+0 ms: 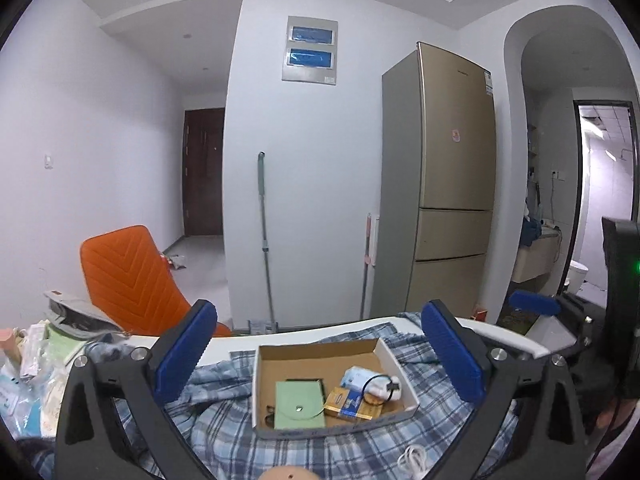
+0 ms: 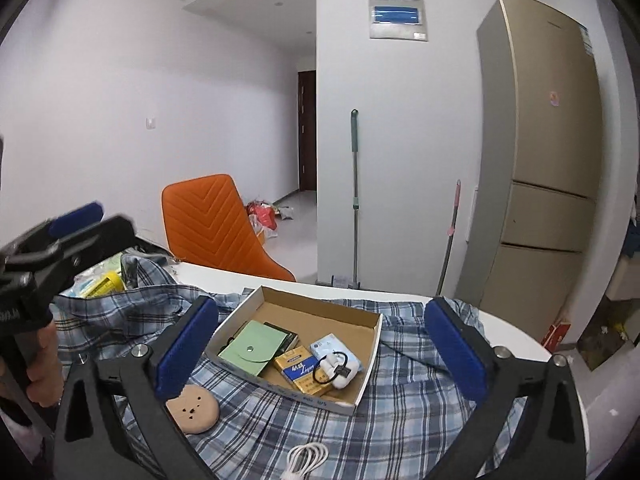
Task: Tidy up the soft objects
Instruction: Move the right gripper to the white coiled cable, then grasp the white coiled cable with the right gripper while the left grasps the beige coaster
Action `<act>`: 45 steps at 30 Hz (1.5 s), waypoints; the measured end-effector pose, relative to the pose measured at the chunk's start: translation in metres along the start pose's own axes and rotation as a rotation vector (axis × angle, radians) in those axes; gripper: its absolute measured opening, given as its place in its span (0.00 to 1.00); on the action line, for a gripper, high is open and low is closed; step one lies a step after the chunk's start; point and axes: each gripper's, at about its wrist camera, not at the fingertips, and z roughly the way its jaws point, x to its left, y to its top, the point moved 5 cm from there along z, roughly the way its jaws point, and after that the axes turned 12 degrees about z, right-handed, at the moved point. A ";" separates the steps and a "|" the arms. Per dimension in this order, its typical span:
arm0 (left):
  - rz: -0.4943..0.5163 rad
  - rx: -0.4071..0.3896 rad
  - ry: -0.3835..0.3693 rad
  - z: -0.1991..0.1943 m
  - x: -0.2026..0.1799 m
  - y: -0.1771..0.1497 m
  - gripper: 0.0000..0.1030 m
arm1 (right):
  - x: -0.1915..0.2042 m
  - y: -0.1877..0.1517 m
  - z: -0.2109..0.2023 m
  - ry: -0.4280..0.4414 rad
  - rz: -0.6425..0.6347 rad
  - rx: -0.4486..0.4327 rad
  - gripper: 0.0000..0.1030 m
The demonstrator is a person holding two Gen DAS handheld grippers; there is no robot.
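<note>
Two grippers: left gripper [image 1: 316, 364] and right gripper [image 2: 320, 352] both hang above the counter, blue-padded jaws spread wide, nothing between them.
Soft thing: the blue-and-white plaid cloth shirt [image 2: 400, 384] lies rumpled and unfolded across the white counter [image 2: 516, 336], sleeves and collar bunched toward the far left.
On the shirt: a shallow open cardboard box [image 2: 320, 312] sits right on top of it, holding a pale green snap pouch [image 2: 252, 346], a yellow-and-blue packet [image 2: 298, 368] and a white earbud case [image 2: 340, 368].
Also on it: a round tan puck [image 2: 194, 402] and a coiled white cable [image 2: 308, 454].
Progress: I'd judge little is done; the shirt is neither smoothed nor folded.
Left to do: the box and small items probably need lifting clear before folding.
</note>
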 end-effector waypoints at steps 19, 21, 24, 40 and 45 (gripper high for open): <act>-0.009 0.113 -0.027 -0.012 0.000 -0.093 1.00 | -0.020 -0.076 0.001 -0.059 0.081 0.130 1.00; -0.021 0.123 -0.028 -0.007 0.001 -0.099 1.00 | -0.021 -0.083 0.005 -0.062 0.086 0.159 1.00; -0.028 0.135 -0.029 -0.002 0.001 -0.105 1.00 | -0.024 -0.094 0.012 -0.071 0.104 0.210 0.97; -0.083 0.145 -0.011 -0.002 0.014 -0.122 1.00 | -0.028 -0.181 0.077 -0.129 0.184 0.675 0.44; -0.091 0.153 -0.009 0.000 0.017 -0.123 1.00 | -0.026 -0.192 0.081 -0.128 0.177 0.713 0.33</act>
